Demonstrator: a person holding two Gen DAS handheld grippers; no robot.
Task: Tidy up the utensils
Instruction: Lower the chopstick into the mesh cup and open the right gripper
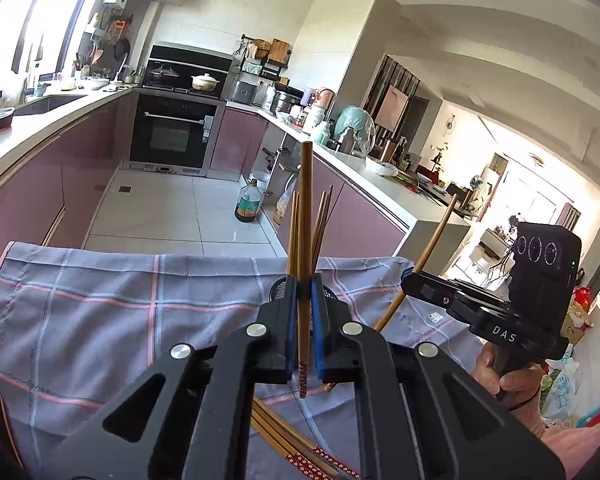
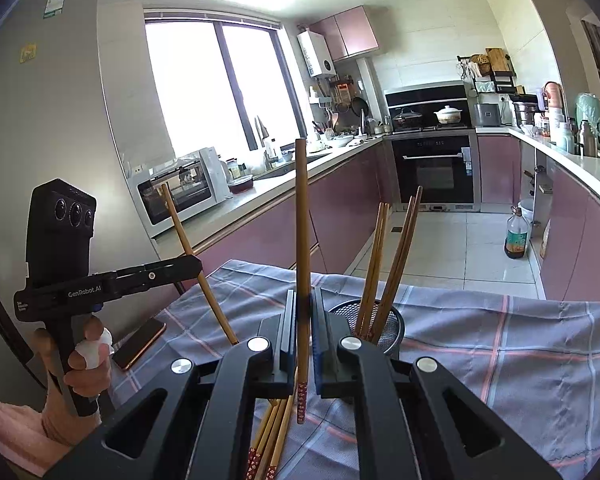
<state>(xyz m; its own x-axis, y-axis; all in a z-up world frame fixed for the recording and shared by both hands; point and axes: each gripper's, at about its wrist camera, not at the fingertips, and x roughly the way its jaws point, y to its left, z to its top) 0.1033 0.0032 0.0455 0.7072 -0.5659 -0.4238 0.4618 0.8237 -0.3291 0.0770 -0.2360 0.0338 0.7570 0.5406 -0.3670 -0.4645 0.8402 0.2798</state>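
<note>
My left gripper (image 1: 303,285) is shut on one brown chopstick (image 1: 305,216), held nearly upright above the checked cloth (image 1: 100,304). Right behind it a black mesh holder (image 1: 331,295) with several chopsticks is mostly hidden by the fingers. My right gripper (image 2: 302,297) is likewise shut on a single upright chopstick (image 2: 301,220). The mesh holder (image 2: 394,322) stands just right of it, holding several chopsticks (image 2: 384,260). Each view shows the other gripper (image 1: 406,278) (image 2: 198,265) beside it, gripping a slanted chopstick. Loose chopsticks (image 2: 272,432) lie on the cloth below.
A phone (image 2: 140,344) lies at the cloth's left edge beside a tall fridge (image 2: 60,140). Beyond the table's far edge are a tiled floor, pink cabinets, an oven (image 2: 434,170) and an oil bottle (image 2: 516,240). A person's hands grip both handles.
</note>
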